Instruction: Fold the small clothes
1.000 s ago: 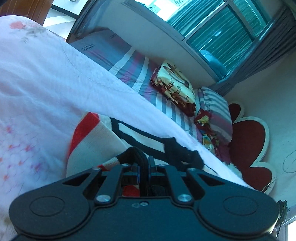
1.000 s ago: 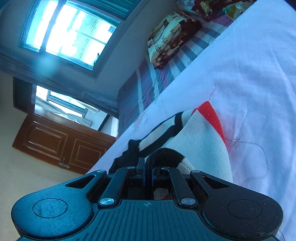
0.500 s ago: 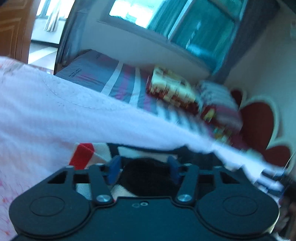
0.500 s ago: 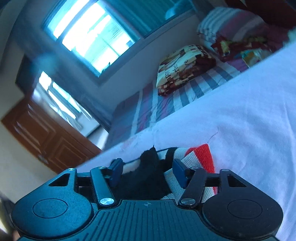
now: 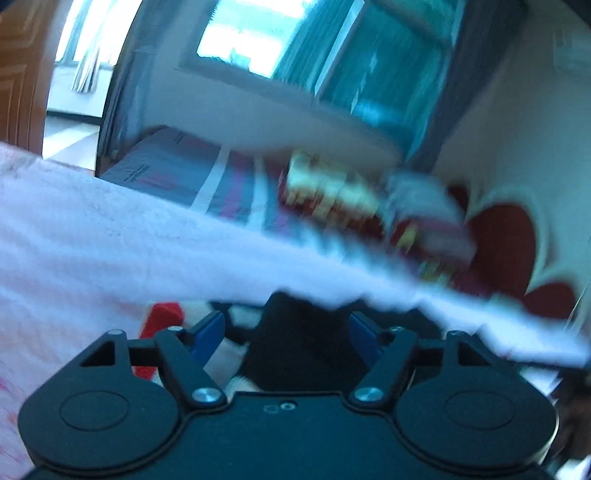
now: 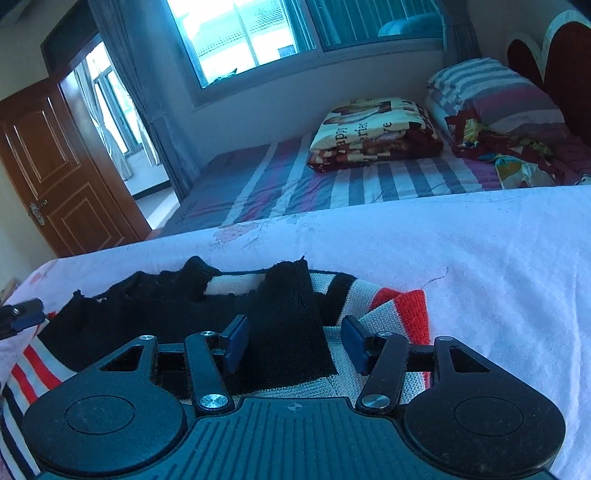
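Note:
A small knit sweater [image 6: 373,306] with white, red and black stripes and black trim lies on the white sheet [image 6: 480,258]. My right gripper [image 6: 293,343] is open, its blue pads on either side of a black cuff [image 6: 291,314] without touching it. My left gripper [image 5: 288,338] is open too, with a black part of the sweater [image 5: 299,339] between its pads; that view is blurred. The tip of the left gripper [image 6: 22,317] shows at the left edge of the right wrist view.
Beyond the sheet is a bed with a striped cover [image 6: 332,181], a folded printed blanket [image 6: 373,133], striped pillows [image 6: 491,88] and a red headboard [image 6: 569,62]. A wooden door [image 6: 48,173] stands at the left, a window [image 6: 258,33] behind.
Both grippers were shut on the sweater's black edge one second ago. Both have opened and let it go, and both views have tilted level; the sweater now lies on the sheet.

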The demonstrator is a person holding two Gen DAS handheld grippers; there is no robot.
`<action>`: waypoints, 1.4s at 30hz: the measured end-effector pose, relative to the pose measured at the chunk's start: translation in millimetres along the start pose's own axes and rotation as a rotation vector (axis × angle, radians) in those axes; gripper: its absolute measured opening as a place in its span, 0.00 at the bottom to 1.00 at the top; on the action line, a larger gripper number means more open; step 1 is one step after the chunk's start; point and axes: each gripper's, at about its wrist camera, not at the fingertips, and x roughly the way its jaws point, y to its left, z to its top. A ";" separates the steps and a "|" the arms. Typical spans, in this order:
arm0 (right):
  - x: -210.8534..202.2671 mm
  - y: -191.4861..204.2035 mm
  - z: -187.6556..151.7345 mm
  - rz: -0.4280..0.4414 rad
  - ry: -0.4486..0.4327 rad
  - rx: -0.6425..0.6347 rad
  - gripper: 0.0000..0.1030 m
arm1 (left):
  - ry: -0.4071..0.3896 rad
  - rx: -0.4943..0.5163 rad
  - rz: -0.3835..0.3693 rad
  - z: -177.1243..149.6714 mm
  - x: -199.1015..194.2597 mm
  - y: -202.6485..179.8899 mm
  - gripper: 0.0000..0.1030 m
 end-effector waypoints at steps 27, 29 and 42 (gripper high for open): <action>-48.2 9.7 -5.4 -0.195 -0.177 -0.050 0.48 | -0.091 0.147 0.311 -6.6 -15.9 -38.1 0.53; -57.4 30.2 -13.4 -0.113 -0.151 -0.096 0.48 | -0.118 0.124 0.269 -11.3 -35.3 -53.8 0.52; -23.8 51.6 -44.0 -0.281 -0.003 -0.301 0.45 | 0.020 0.302 0.250 -59.6 -12.2 -81.8 0.71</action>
